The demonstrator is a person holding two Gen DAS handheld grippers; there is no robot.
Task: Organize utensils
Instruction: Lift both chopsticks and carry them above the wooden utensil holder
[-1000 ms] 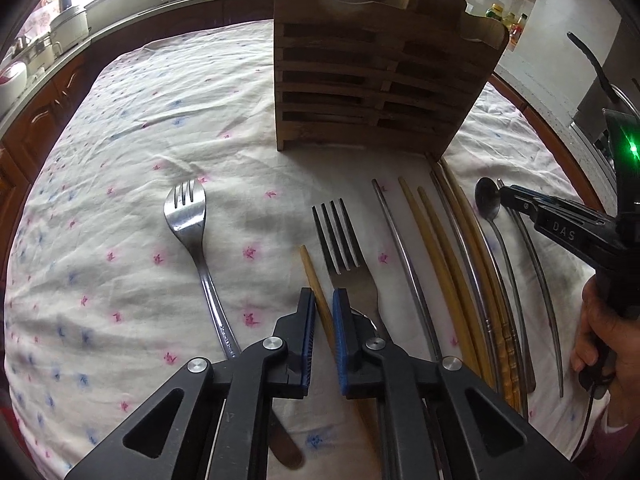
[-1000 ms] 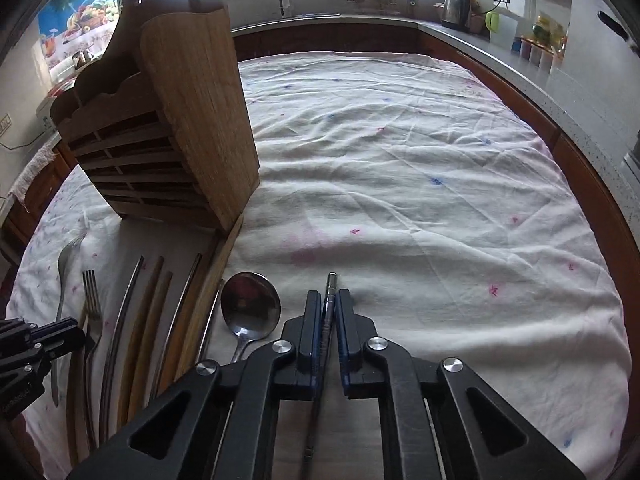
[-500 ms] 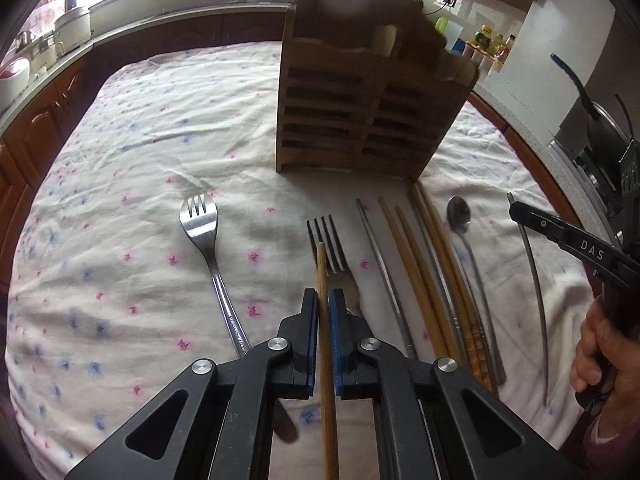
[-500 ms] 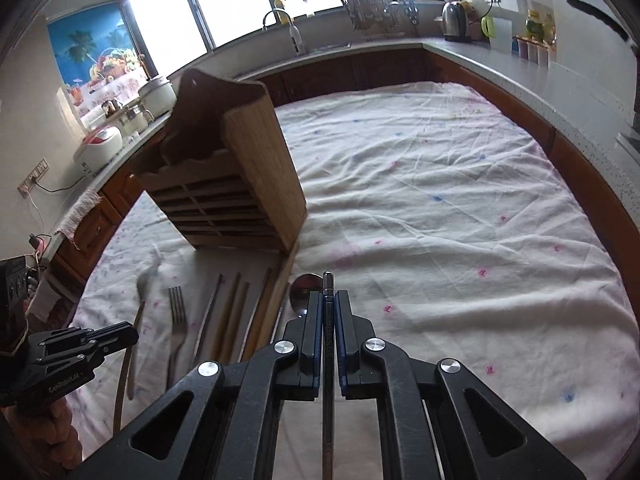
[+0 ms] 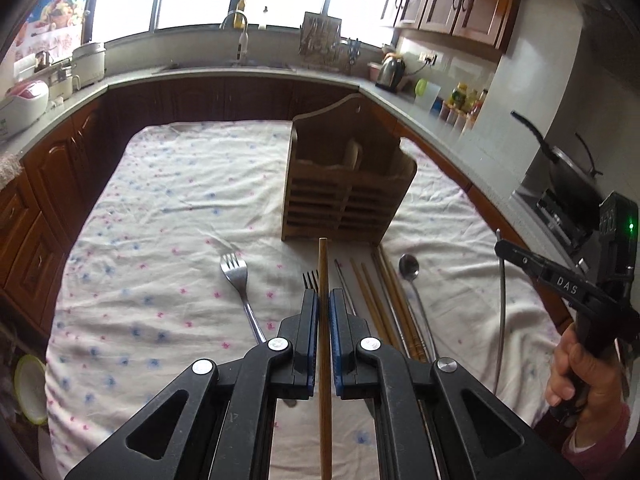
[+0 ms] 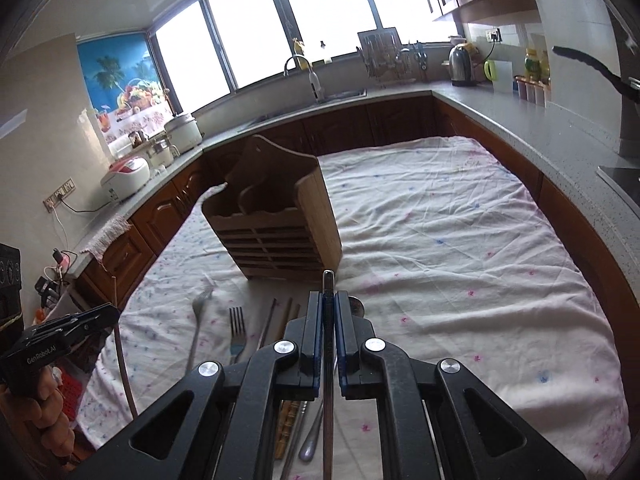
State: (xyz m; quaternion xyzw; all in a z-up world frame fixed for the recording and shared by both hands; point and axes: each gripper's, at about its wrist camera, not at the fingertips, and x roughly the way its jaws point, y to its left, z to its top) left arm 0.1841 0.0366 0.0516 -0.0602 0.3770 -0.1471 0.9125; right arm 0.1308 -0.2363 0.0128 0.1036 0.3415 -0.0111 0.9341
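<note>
A wooden slatted utensil holder (image 5: 344, 196) stands on the flowered cloth; it also shows in the right wrist view (image 6: 280, 232). My left gripper (image 5: 324, 300) is shut on a wooden chopstick (image 5: 324, 280), held above the table and pointing at the holder. My right gripper (image 6: 328, 304) is shut on a metal chopstick (image 6: 328, 280), also raised; it shows at the right of the left wrist view (image 5: 502, 292). On the cloth lie two forks (image 5: 238, 280), several chopsticks (image 5: 376, 300) and a spoon (image 5: 410, 268).
The table with the white flowered cloth (image 5: 168, 220) is ringed by dark wood cabinets and a grey counter (image 6: 520, 120). A sink and tap (image 5: 242, 44), rice cookers (image 5: 24, 100), a kettle (image 6: 460, 64) and a pan (image 5: 560, 160) stand on the counter.
Both grippers have risen and tilted up from the cloth, each carrying its chopstick. The left one closed on the wooden chopstick a second ago. The holder now looks farther off.
</note>
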